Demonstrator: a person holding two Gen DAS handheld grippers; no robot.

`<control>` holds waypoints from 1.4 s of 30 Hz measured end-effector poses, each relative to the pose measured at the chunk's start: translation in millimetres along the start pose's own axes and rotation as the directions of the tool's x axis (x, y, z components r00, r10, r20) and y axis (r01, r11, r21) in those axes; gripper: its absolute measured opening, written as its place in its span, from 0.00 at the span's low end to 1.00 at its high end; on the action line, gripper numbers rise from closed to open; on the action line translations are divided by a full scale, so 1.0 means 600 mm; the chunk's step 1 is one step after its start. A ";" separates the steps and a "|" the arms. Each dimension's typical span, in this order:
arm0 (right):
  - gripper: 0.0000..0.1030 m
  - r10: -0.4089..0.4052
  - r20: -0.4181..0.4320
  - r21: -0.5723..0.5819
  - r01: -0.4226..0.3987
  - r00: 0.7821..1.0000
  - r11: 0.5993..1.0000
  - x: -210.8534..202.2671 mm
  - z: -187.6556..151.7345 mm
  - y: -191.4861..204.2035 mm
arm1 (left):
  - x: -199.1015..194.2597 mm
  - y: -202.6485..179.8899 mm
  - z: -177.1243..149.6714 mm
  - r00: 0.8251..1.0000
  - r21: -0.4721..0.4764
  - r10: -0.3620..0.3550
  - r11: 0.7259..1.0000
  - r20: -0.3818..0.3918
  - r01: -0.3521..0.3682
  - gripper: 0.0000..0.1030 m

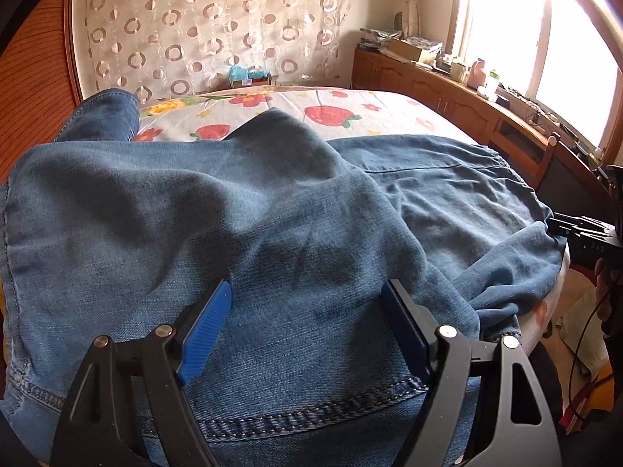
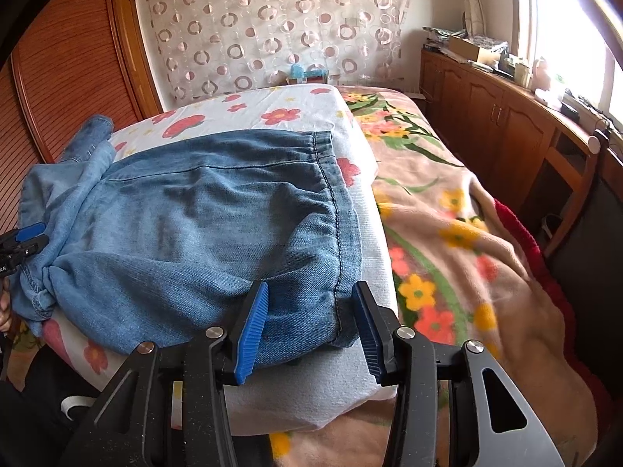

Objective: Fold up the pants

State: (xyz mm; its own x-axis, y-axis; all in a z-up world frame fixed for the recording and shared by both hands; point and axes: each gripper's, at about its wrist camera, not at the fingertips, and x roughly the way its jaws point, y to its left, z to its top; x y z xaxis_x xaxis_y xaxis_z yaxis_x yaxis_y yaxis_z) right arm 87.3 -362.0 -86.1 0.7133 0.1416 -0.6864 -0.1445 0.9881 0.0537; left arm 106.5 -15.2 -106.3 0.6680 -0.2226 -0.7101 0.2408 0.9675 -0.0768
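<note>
Bedroom, bed [image 2: 447, 210] with floral blanket and a strawberry-print pad on top. Blue jeans [image 2: 202, 210] lie rumpled across the pad. Left gripper [image 1: 307, 303] spread wide over the denim, gripping nothing. Right gripper [image 2: 311, 303] released, jaws astride the jeans' stitched corner.

We are in a home bedroom. A bed [image 2: 447, 233] fills most of what we see, spread with a floral blanket [image 2: 467, 257] and, along its left side, a strawberry-and-flower printed sheet [image 1: 350, 113]. Beyond the bed's far edge, a sheer curtain [image 1: 210, 23] with a ring pattern hangs over the wall. Along the right wall, under a bright window [image 1: 506, 27], we see a run of low wooden cabinets [image 2: 502, 116] whose top is cluttered with boxes and small household things. To the left stands a ribbed wooden wardrobe door [image 2: 74, 78].
</note>
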 end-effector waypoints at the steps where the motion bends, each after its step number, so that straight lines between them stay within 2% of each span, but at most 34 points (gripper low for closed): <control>1: 0.45 -0.003 0.000 -0.003 0.003 1.000 1.000 0.000 -0.001 0.001 | 0.001 0.000 -0.001 1.000 0.000 0.000 1.000 0.001 0.000 0.78; 6: 0.45 -0.017 0.001 -0.012 0.017 1.000 1.000 0.001 -0.003 0.002 | 0.001 0.000 -0.002 1.000 -0.002 0.002 1.000 0.006 -0.002 0.78; 8: 0.38 -0.015 0.001 -0.024 0.015 1.000 1.000 0.001 -0.003 0.004 | -0.001 0.001 -0.002 1.000 -0.008 0.000 1.000 0.006 0.000 0.78; 10: 0.27 -0.021 -0.003 -0.042 0.021 1.000 0.999 0.000 -0.003 0.008 | -0.004 0.003 -0.003 1.000 -0.011 -0.004 1.000 0.006 0.005 0.78; 14: 0.15 0.002 0.011 -0.053 -0.001 1.000 0.999 -0.009 0.000 0.012 | -0.016 0.007 -0.005 1.000 -0.022 -0.006 1.000 0.008 0.007 0.78; 21: 0.13 0.086 0.122 -0.072 -0.078 0.989 0.994 -0.074 0.039 0.037 | -0.068 0.016 0.001 0.998 -0.040 -0.009 0.999 0.061 0.012 0.78; 28: 0.13 0.232 0.237 -0.223 -0.179 0.943 0.958 -0.142 0.116 0.133 | -0.127 0.036 0.011 0.992 -0.051 0.018 0.999 0.123 -0.012 0.78; 33: 0.13 0.376 0.260 -0.340 -0.279 0.890 0.898 -0.160 0.166 0.234 | -0.174 0.072 0.007 0.985 -0.079 0.063 0.996 0.164 -0.050 0.78; 38: 0.13 0.500 0.225 -0.437 -0.372 0.836 0.819 -0.155 0.191 0.342 | -0.209 0.110 -0.002 0.977 -0.120 0.108 0.989 0.183 -0.087 0.78; 41: 0.13 0.511 0.208 -0.456 -0.379 0.834 0.805 -0.138 0.199 0.390 | -0.218 0.131 -0.010 0.974 -0.144 0.132 0.984 0.183 -0.106 0.78; 42: 0.20 0.518 0.196 -0.464 -0.387 0.833 0.797 -0.133 0.200 0.398 | -0.218 0.137 -0.013 0.975 -0.152 0.134 0.983 0.180 -0.107 0.78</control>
State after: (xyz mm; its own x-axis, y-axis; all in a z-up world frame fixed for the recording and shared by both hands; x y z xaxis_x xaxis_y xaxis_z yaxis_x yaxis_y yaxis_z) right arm 78.1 -129.8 68.2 0.6534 0.6417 -0.4016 -0.7092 0.7045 -0.0281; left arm 33.2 94.5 -25.2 0.8100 -0.1089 -0.5763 0.0584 0.9927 -0.1055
